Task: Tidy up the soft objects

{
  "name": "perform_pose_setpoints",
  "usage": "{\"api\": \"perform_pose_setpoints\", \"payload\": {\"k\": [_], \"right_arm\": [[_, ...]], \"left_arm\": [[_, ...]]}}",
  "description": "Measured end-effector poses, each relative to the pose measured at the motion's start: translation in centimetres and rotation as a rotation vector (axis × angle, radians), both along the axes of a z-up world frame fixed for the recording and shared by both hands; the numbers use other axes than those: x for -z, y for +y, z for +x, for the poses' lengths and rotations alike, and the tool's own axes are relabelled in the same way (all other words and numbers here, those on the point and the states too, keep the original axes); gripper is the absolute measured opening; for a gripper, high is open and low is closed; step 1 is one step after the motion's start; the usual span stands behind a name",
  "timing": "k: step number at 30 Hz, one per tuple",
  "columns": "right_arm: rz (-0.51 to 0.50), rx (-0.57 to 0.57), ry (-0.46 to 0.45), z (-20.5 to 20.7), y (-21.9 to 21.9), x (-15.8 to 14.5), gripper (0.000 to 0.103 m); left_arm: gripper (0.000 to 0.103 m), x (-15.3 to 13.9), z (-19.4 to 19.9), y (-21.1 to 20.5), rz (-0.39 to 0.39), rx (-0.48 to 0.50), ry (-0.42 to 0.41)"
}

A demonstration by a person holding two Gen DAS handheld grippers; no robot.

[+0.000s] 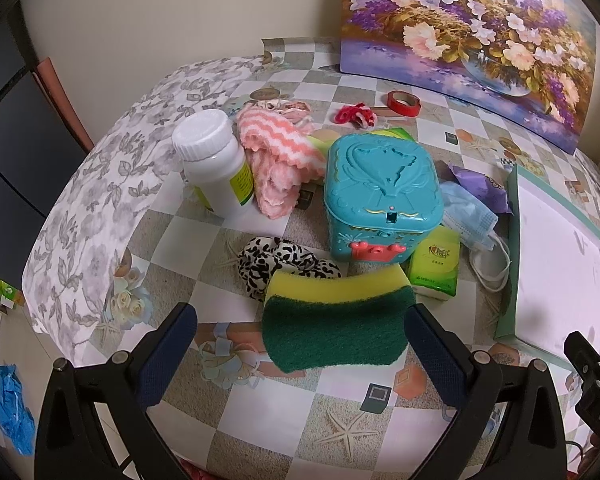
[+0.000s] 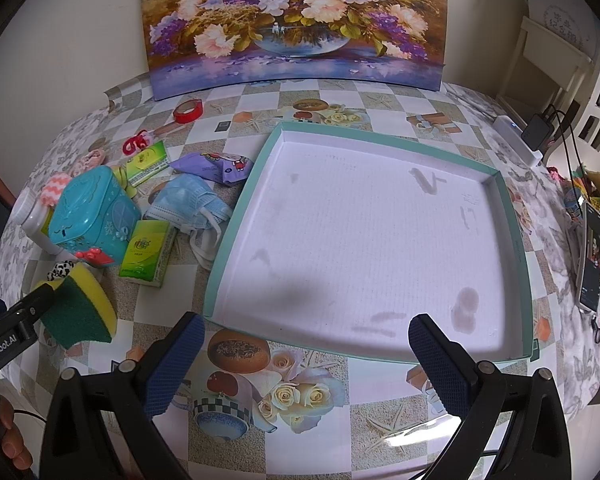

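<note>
Here, in the left wrist view, the left gripper (image 1: pixel 300 332) stands spread around the yellow-and-green sponge (image 1: pixel 336 320) lying on the checked tablecloth (image 1: pixel 260 408), its right finger seemingly touching the sponge's edge. Behind sit a teal plastic box (image 1: pixel 380 196) and a leopard-print scrunchie (image 1: pixel 276 264). In the right wrist view, the right gripper (image 2: pixel 300 352) hangs spread, holding nothing, at the near rim of the shallow teal-edged tray (image 2: pixel 236 232).
</note>
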State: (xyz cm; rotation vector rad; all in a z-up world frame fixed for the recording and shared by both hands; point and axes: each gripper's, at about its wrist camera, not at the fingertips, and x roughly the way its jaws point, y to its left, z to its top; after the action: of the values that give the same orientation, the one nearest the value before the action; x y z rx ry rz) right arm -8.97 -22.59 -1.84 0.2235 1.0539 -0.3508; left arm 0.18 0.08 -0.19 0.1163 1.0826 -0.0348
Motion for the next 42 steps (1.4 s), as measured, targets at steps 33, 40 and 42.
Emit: {"api": "perform_pose_setpoints", "payload": {"k": [33,40,42], "right_arm": [[-0.003,-0.038,0.006,0.5,0.8,0.2,0.103],[0.028,-0.082,-0.028,1.6,1.5,-0.5,0.103],[0.023,-0.087,-0.023,1.7,1.6,-0.4,0.103]], "left_arm": [[0.103,0.4,0.5,0.7,-0.057,-0.004,0.037],[0.103,0.8,1.1,0.5,-0.056,0.028,0.046],[0.103,0.9,1.3,0.7,-0.074,0.031,0.05]]}}
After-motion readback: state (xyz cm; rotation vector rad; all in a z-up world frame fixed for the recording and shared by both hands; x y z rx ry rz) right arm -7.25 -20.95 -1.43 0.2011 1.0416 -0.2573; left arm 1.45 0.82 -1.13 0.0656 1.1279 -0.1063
